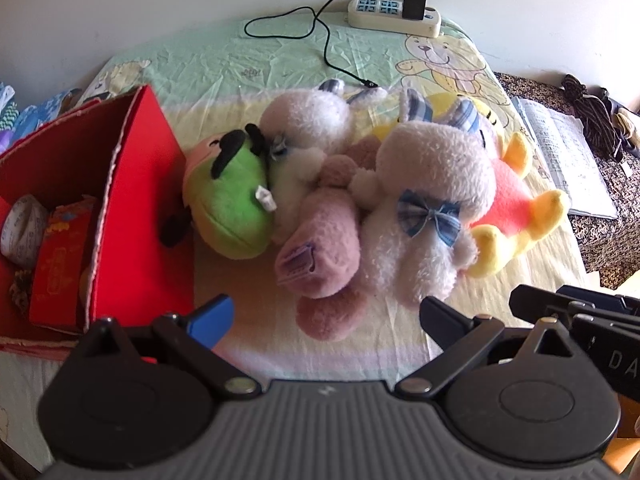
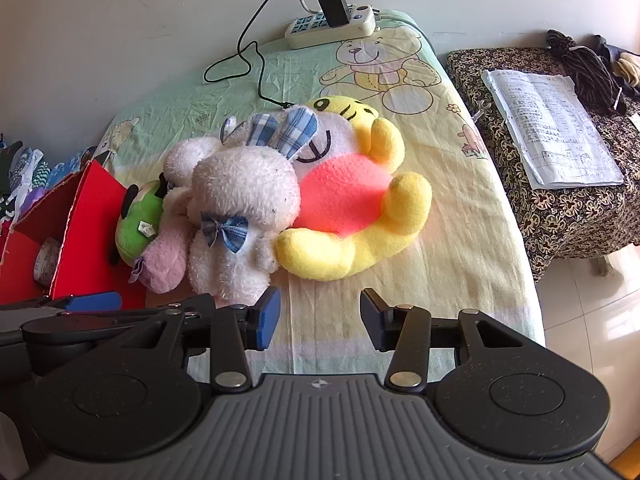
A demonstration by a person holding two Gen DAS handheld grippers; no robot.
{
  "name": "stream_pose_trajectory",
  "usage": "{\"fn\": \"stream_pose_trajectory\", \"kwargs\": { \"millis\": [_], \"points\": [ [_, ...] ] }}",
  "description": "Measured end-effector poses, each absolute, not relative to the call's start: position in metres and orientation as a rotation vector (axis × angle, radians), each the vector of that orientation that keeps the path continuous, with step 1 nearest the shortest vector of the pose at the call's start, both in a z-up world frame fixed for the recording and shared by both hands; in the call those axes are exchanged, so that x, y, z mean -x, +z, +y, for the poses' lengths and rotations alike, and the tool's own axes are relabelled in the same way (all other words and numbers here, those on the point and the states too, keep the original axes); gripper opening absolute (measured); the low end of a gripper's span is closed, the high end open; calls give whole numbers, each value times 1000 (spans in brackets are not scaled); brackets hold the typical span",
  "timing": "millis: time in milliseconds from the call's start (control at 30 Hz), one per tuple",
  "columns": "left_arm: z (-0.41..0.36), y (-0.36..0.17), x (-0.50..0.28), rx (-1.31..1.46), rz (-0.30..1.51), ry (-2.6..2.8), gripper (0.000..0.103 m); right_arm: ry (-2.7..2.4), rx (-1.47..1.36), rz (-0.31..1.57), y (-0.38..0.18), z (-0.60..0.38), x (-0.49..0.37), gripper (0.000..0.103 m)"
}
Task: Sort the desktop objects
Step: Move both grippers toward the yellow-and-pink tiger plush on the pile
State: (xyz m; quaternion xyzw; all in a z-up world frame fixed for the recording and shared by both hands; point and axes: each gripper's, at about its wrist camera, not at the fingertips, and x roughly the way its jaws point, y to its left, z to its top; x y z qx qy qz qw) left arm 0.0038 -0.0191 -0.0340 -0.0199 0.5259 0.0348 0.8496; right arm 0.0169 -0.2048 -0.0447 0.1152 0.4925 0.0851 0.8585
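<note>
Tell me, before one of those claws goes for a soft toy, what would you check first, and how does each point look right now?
1. Left gripper open, nothing held: ok.
2. Right gripper open, nothing held: ok.
3. Pink plush nearest the left gripper, reachable: ok.
4. Toys separate: not ok; the white bunny lies against the yellow plush and the green plush.
5. Room in the red box: cannot tell; it already holds things.
6. Charger cable clear of the toys: cannot tell; its plug ends close behind them.

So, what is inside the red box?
Inside the red box: a white tape roll and a red packet. The box walls hide what lies deeper.
</note>
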Motion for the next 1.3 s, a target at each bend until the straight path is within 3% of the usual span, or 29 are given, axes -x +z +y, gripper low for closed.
{"fn": "stream_pose_trajectory", "kwargs": {
  "millis": [467,800,1033,1300],
  "points": [
    [-37,-41,-4,25,1116,48,100,183,-276,1019,-46,-223,-15,48],
    [-41,-35,-1,35,1045,-50,92,204,-350,982,-47,-243,-28,48],
    [-32,-15,-8,64,948,-156,92,316,-458,932,-43,-246,-52,48],
    [-46,-20,0,-9,960,-256,92,370,-465,925,-49,-237,-76,49]
  ]
}}
